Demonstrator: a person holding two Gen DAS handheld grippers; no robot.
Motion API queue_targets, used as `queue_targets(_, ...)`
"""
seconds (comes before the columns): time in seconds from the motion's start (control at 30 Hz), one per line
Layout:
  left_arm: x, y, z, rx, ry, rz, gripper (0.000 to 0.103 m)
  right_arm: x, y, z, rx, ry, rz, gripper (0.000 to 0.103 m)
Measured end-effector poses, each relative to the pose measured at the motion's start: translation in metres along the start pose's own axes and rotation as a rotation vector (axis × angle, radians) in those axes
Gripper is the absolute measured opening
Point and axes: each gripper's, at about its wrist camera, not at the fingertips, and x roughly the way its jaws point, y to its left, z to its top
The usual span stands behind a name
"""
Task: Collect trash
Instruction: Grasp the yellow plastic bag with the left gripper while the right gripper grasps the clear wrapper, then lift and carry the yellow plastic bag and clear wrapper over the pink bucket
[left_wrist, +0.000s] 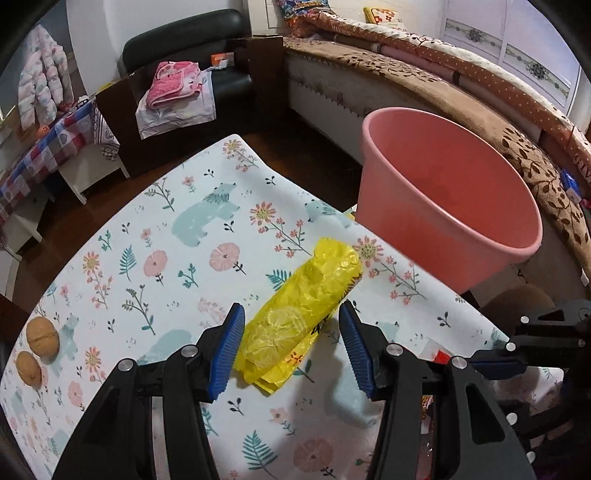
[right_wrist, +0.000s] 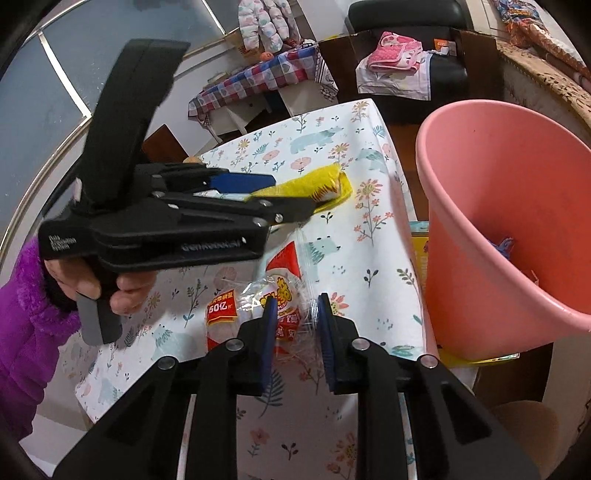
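A crumpled yellow plastic bag (left_wrist: 306, 314) lies on the floral tablecloth (left_wrist: 166, 258). My left gripper (left_wrist: 291, 310) is open and straddles the bag's near half, its blue pads on either side of it. In the right wrist view the same left gripper (right_wrist: 291, 195) reaches over the yellow bag (right_wrist: 325, 184), held by a hand (right_wrist: 92, 284) in a purple sleeve. My right gripper (right_wrist: 297, 301) is shut on a clear snack wrapper (right_wrist: 284, 291) with red and yellow print, low over the cloth near the table's right edge. A pink bucket (right_wrist: 498, 221) stands just right of the table.
Two walnuts (left_wrist: 40, 336) lie at the table's left edge. The pink bucket (left_wrist: 443, 192) has a few scraps at its bottom. Beyond the table are a bed, a dark chair with pink cloth (left_wrist: 173, 85) and a checked cloth on a small table.
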Motion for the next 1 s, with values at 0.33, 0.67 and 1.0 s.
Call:
queue_targets(0.33,-0.008,-0.001,-0.009,-0.066,-0.043,0.044,0.027,0.000,-0.001,0.002,-0.002,-0.001,-0.003,0.023)
queue_targets(0.67,-0.025,0.012,-0.019,-0.173,-0.072,0.063,0.014,-0.001,-0.001,0.002,-0.001,-0.001,-0.002,0.023)
queue_targets(1.0,-0.052,0.008,-0.030,-0.269,-0.110,0.126,0.013,0.000,-0.001,0.002,-0.001,-0.001,-0.002,0.023)
